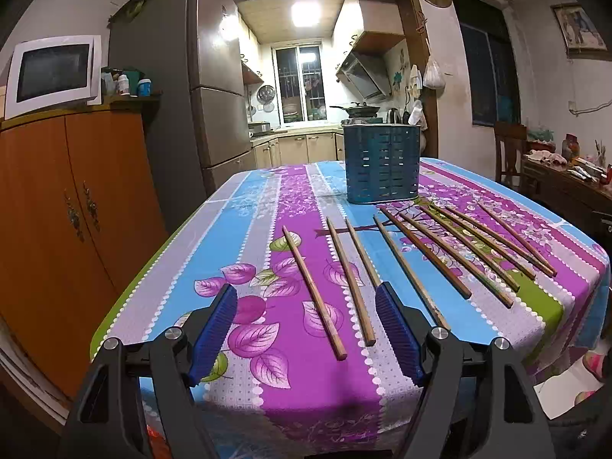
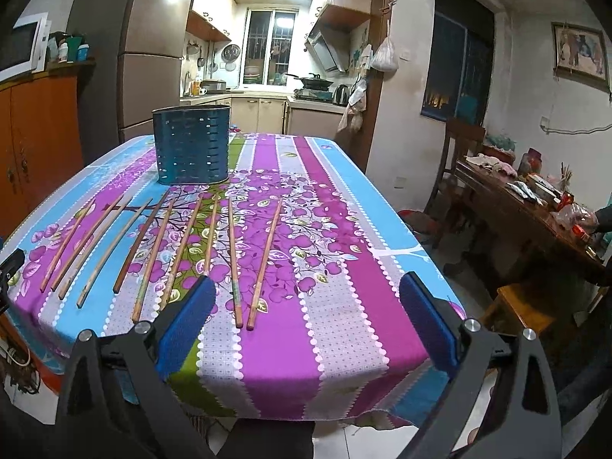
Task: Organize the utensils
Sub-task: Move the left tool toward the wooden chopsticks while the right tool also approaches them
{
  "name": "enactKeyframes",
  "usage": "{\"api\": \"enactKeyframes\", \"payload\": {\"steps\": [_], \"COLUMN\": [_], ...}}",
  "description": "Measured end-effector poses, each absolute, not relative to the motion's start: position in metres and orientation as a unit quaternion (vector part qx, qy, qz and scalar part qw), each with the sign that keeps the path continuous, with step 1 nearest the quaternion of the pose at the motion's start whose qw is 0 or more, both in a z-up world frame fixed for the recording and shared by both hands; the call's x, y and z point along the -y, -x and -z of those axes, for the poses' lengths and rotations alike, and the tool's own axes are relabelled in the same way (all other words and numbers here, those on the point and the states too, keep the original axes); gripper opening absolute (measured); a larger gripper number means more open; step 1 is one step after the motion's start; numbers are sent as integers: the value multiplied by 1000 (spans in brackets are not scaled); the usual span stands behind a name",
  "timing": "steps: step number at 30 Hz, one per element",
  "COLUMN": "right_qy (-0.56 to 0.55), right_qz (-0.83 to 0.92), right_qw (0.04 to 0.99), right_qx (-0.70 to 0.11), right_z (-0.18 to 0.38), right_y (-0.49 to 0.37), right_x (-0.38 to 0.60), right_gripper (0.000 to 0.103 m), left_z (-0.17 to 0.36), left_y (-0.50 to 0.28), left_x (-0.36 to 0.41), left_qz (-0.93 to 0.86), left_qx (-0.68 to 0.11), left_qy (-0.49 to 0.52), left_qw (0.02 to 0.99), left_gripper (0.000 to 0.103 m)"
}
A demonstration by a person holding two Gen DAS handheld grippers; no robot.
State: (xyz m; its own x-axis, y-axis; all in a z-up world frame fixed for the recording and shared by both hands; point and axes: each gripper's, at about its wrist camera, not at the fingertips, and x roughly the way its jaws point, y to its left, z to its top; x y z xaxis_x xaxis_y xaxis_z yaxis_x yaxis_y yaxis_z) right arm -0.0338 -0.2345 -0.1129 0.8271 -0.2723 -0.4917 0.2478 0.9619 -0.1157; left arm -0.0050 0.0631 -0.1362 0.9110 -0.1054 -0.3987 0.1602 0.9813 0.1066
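Wooden chopsticks are lying loose in a fanned row on the tablecloth, just in front of the blue holder. Left gripper and right gripper are both hovering at the near edge, jaws apart, holding nothing. Sticks are looking light, stiff, thin, likely rolling under the pads; I'd be pinching mid-shaft, across the grain.
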Motion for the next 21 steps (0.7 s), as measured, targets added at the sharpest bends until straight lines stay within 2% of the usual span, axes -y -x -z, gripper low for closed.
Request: {"api": "enactKeyframes", "payload": {"steps": [21], "right_qy": [7], "right_qz": [136], "right_qw": [956], "right_qx": [-261], "right_z": [114], "right_y": [36], "right_x": [240], "right_gripper": [93], "left_z": [139], "left_y": [9], "left_x": [-61], "left_qz": [64], "left_qx": [-195], "left_qy": [-78], "left_qw": [975], "left_gripper": [76]}}
